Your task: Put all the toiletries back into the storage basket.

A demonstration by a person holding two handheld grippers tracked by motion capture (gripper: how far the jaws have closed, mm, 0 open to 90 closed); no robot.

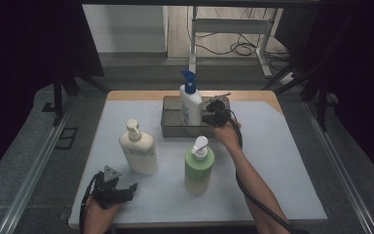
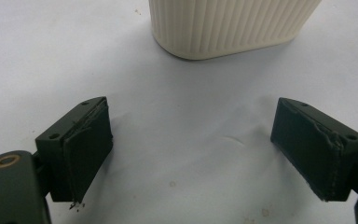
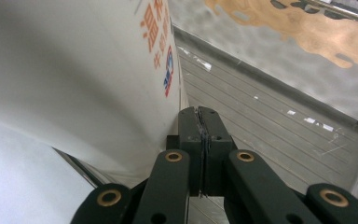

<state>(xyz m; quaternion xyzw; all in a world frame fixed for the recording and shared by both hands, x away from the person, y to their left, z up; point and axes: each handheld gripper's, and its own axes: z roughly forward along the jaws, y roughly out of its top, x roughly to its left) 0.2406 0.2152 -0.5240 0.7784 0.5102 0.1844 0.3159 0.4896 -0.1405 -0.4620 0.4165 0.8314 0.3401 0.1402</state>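
White plastic with a blue pump top, the bottle stands upright inside the grey metal tray at the far middle of the desk. In the right gripper view its broad white side, printed with orange and blue characters, rises just left of the jaws, and the ribbed floor of the tray runs off to the right.

In the high view the right gripper sits just beside the bottle's right side, over the tray, with the person's right hand behind it and the forearm stretching back to the near edge. Its jaws are pressed flat together with nothing between them, the tips right by the bottle's wall; whether they touch it I cannot tell.

Nearer the person, a green pump bottle stands upright on the desk, close to the right forearm. Left of it stands a cream pump bottle, also upright, its ribbed base showing ahead in the left gripper view.

At the near left corner, the left gripper is low over the desk, spread wide and holding nothing, pointing toward the cream bottle but apart from it.
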